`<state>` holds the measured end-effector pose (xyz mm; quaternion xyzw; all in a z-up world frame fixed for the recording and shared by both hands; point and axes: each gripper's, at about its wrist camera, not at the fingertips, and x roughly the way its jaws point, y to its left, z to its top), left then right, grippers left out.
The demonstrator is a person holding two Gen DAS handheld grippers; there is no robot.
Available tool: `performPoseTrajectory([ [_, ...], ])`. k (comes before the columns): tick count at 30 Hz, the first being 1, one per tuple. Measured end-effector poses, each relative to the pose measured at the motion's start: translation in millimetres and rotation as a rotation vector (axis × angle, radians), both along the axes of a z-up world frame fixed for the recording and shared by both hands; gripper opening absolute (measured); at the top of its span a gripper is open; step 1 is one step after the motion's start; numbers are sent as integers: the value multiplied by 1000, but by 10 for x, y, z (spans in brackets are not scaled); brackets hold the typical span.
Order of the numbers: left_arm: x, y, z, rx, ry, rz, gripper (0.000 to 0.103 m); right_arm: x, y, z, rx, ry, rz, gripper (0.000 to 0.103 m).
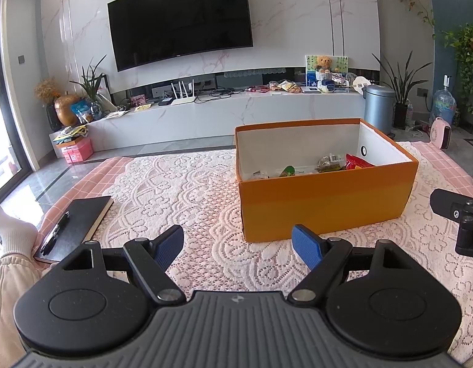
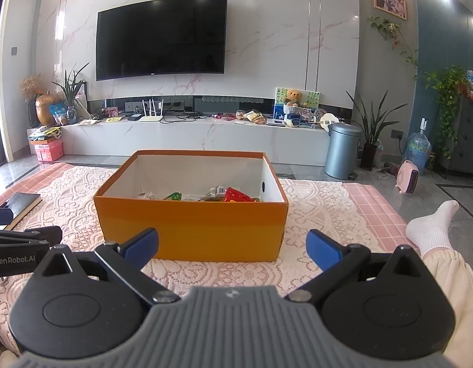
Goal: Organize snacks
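Snack packets (image 2: 233, 195) lying in an open orange box (image 2: 190, 230) on a lace cloth (image 1: 181, 190); left tool (image 1: 238, 247) spread wide, empty, near the box; right tool (image 2: 232, 245) likewise agape, empty; black notebook (image 1: 80, 224) with pen (image 1: 54, 233) well apart

Surface: white lace cloth (image 2: 313, 202) over a pink checked mat (image 2: 368, 202).
On it, centre: open orange cardboard box (image 2: 190, 227), snack packets inside.
On it, left edge: black notebook (image 1: 83, 217) with a black pen (image 1: 54, 233) on top.
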<state>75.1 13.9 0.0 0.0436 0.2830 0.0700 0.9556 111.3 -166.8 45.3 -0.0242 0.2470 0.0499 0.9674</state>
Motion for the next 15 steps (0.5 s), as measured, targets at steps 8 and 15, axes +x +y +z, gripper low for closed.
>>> performPoseTrajectory([
  [8, -2, 10, -3, 3, 0, 1, 94, 2, 8, 0, 0, 2, -1, 99],
  [15, -2, 14, 1, 2, 0, 3, 94, 2, 10, 2, 0, 3, 0, 99],
])
